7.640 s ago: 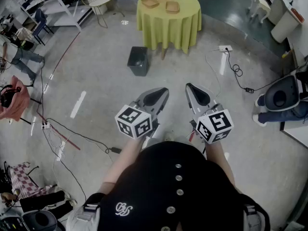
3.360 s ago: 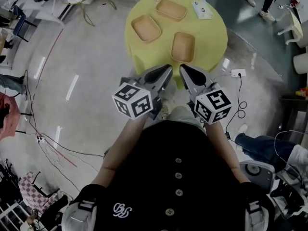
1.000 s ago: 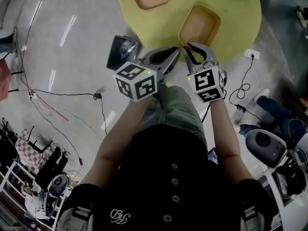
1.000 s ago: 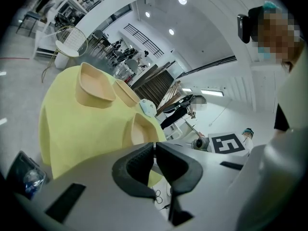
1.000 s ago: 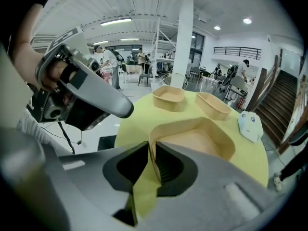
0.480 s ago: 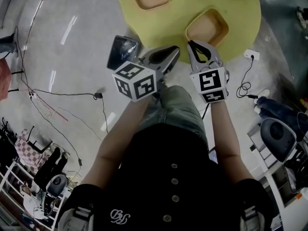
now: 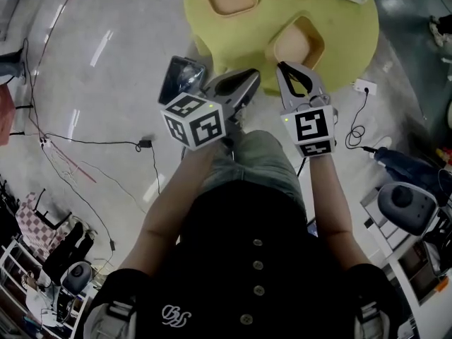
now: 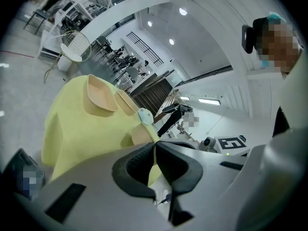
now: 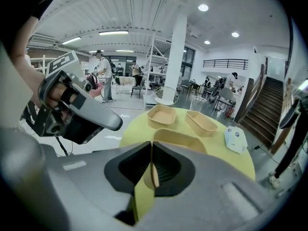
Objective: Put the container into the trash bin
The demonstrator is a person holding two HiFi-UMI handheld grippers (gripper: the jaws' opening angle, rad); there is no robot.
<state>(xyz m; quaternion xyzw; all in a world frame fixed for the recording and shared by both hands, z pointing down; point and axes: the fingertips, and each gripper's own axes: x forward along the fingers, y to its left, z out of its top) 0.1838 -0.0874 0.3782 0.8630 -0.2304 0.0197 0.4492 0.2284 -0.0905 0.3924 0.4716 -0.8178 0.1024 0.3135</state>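
Grip first: my right gripper [image 9: 151,150] is clamped on the near wall of the container [image 9: 179,139], with the tan rim pinched flat between the two dark pads. That container is at the near edge of the round table [image 7: 247,30], which is draped in a yellow cloth. In the head view it is the one closest to me, just ahead of the right gripper's tips. I cannot tell whether its bottom rests on the cloth or is raised off it.

Two other containers [image 9: 161,115] of the same tan colour lie farther back on the table, side by side. A white packet [image 9: 235,139] lies to their right, apart from all three.

My left gripper [image 8: 155,147] has its jaws pressed together with nothing between them. It hangs beside the right one, on its left, at the table's edge.

The trash bin [image 7: 181,78] stands on the floor just left of the table, dark, with its open top facing up. In the head view my left gripper covers its near right corner. The bin is well apart from the container, with the left gripper between them. Cables [image 7: 145,145] trail over the grey floor to my left.
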